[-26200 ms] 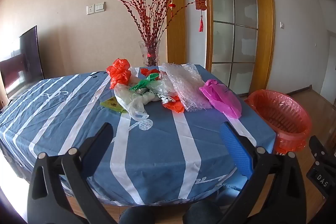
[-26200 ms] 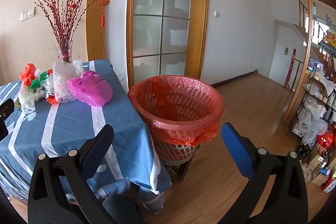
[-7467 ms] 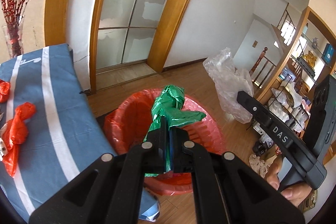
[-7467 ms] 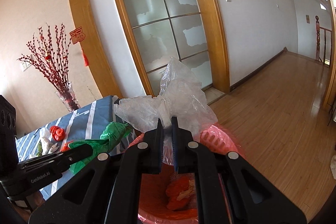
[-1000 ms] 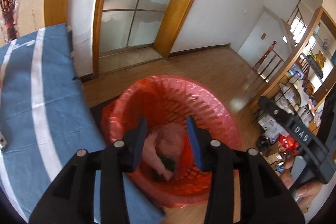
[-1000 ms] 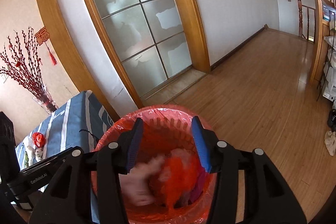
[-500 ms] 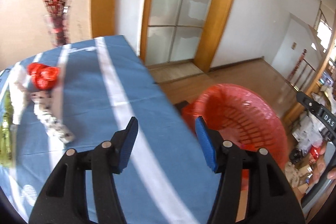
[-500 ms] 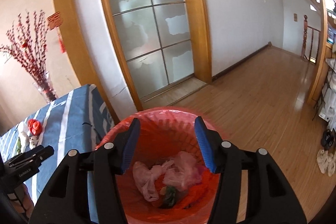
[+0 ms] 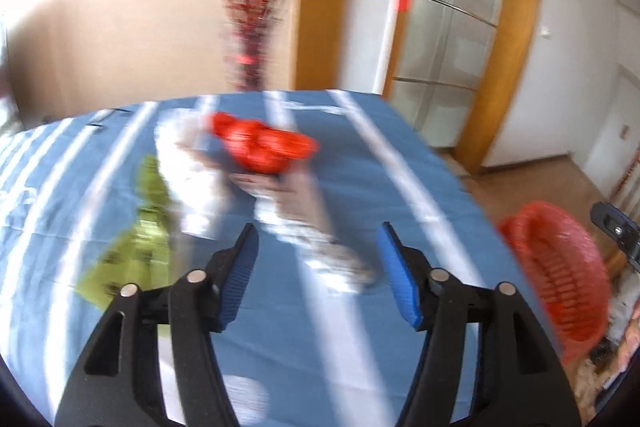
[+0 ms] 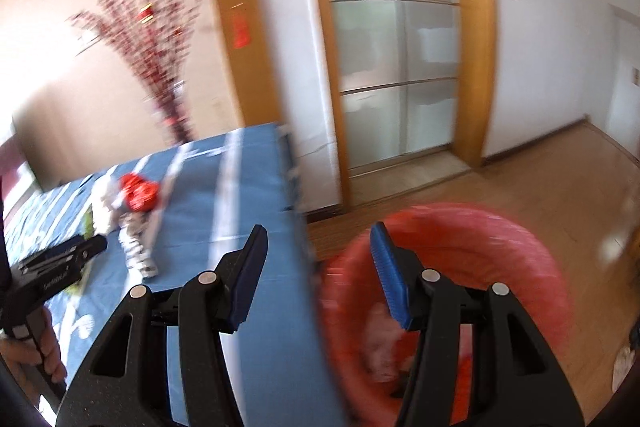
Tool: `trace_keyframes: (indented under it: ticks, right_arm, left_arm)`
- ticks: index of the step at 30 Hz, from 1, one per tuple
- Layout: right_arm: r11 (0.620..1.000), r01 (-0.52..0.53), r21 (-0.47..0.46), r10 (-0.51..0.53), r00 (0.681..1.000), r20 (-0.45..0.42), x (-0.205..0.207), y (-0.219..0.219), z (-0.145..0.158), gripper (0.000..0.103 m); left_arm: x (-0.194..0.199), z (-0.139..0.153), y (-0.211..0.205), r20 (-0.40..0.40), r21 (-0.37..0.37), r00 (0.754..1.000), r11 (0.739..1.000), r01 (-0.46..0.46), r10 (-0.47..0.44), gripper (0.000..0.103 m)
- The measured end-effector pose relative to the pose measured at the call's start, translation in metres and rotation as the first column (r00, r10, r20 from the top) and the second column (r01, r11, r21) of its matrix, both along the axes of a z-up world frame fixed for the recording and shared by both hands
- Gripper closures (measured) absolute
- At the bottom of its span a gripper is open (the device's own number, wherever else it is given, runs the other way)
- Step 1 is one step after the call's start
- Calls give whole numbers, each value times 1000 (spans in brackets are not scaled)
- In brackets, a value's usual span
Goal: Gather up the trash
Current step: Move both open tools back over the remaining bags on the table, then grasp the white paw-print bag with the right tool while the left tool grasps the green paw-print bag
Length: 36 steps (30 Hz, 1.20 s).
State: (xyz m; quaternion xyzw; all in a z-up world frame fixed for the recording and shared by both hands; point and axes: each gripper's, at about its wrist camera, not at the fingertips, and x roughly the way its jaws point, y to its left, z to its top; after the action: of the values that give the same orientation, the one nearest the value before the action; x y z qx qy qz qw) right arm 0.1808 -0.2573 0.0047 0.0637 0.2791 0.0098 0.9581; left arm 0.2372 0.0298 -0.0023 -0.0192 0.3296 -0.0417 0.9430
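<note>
Both views have swung off the red basket (image 10: 460, 227) back to the desk (image 9: 400, 195). I read the last drop as done; red bag (image 9: 264, 147), white wrapper (image 9: 316, 235) and green scrap (image 9: 148, 227) remain at twelve o'clock. My left claw (image 9: 318, 267) has just been opening, my right claw (image 10: 316, 267) stands apart; both empty.

Tablecloth (image 9: 360, 195): blue with white stripes
Crumpled bag (image 9: 262, 147): red
Flat wrapper (image 9: 136, 247): yellow-green
Basket liner (image 10: 460, 227): red-orange
Gripper pads (image 9: 396, 275): blue, black arms
</note>
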Motion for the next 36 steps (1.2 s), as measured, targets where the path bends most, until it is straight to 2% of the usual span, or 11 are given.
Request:
trace_keyframes:
  ticks: [5,10,17,23,26,27,28,31,36]
  right_arm:
    - [986,-165,-23,164,985,-44,29,70,-10,49]
    - [949,-316,-3,314,943,-106,65,137,-27,53]
    - [918,-397,-17,386,899,-207,105,199,-54,55]
    - [912,-407,-48,378,881,-284,122,214,-72,57]
    - [911,-407,-65,373,881,-290,121,213,-75,70]
    - [912,-403,-74,367,884,-290,120,212,-76,80]
    - [913,-402,-75,365,884,-290,120,210,-76,84]
    - [919,-392,-39,367,888,-278,114,199,-74,89]
    - [919,-394,-10,381,894,-234,101,187,-64,89]
  left_arm:
    - [10,-4,64,-15,26,993,993,-113,113,41]
    - [18,-15,106,-41,5,986,986,-164,164,41]
    - [32,-32,126,-95,-23,981,985,-174,171,41]
    - [48,-48,126,-158,-18,974,986,-167,162,41]
    - [54,-53,127,-190,-26,968,985,-170,162,41]
    - [56,-54,128,-195,-31,967,984,-173,164,41]
    - [57,-54,128,-198,-31,966,984,-175,165,41]
    - [57,-54,127,-195,-17,967,985,-169,163,41]
    - [63,-58,123,-219,16,961,986,-168,168,42]
